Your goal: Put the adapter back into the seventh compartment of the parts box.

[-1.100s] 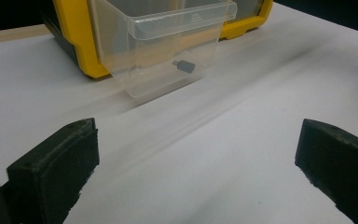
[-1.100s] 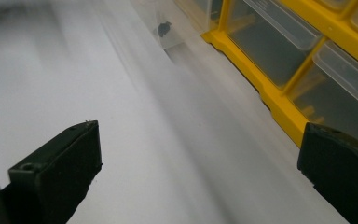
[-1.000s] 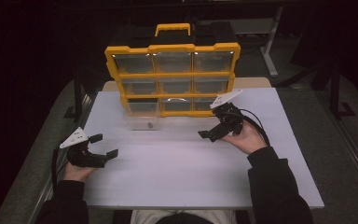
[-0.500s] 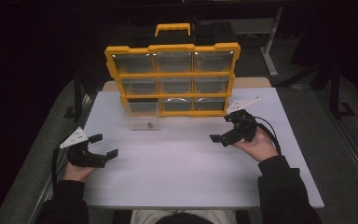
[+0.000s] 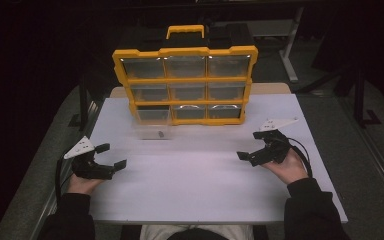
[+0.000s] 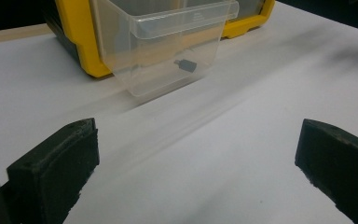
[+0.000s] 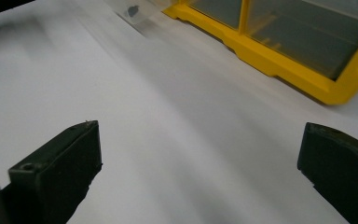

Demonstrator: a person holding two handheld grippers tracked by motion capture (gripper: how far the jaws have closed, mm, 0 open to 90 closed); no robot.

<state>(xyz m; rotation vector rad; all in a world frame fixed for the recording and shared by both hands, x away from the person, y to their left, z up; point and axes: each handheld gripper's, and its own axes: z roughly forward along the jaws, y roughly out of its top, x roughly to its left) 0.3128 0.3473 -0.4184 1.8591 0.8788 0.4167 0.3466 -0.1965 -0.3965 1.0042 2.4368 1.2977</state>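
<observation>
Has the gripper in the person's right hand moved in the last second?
Yes. The right gripper has drawn back from the yellow organizer, toward the person and the table's right side, jaws open.

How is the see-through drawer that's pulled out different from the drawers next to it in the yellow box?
The pulled-out drawer sticks out of the yellow organizer onto the white table; the bottom-middle drawer sits pushed in. The pulled-out drawer holds a small dark part; I cannot tell what the bottom-middle drawer holds. Both are clear plastic.
</observation>
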